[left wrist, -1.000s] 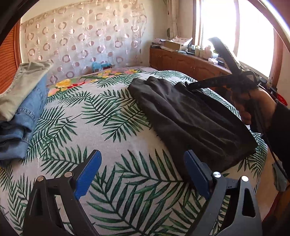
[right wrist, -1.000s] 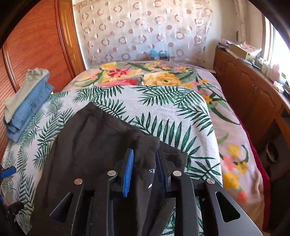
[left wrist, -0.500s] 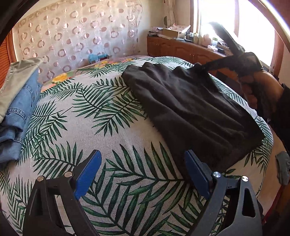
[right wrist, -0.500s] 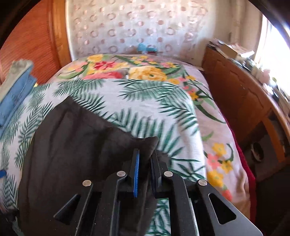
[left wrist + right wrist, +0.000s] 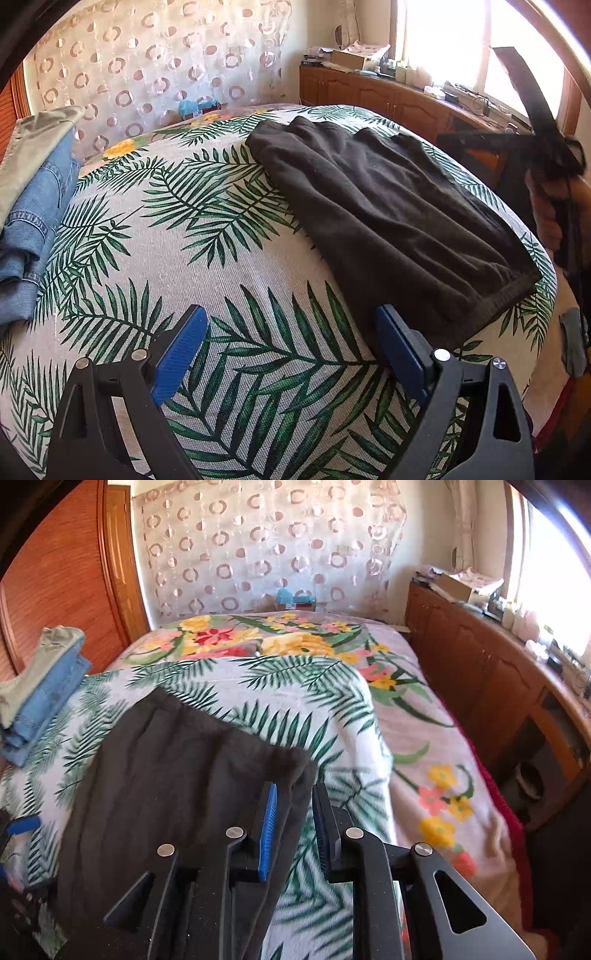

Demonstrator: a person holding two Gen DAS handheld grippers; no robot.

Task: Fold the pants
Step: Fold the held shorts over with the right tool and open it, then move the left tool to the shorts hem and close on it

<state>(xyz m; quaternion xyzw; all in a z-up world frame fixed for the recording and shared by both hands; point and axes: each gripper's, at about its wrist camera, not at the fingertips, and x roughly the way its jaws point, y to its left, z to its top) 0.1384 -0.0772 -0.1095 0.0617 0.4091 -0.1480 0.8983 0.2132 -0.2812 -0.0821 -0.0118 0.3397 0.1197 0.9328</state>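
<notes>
while the black pants (image 5: 388, 221) lie flat on the palm-leaf bedspread (image 5: 221, 258), the calls come in:
left gripper (image 5: 291, 350): spread wide, nothing between the pads, near the pants' hem.
right gripper (image 5: 293, 830): jaws just opening, pants edge in the gap, pads not pressing.
folded jeans (image 5: 44, 701): stacked at the bed's left edge.

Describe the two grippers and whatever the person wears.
Both the left gripper and the right gripper have black angular finger arms with triangular cut-outs, silver round rivets and ribbed blue pads. A thin black cable hangs by the right hand. No sleeve can be made out.
</notes>
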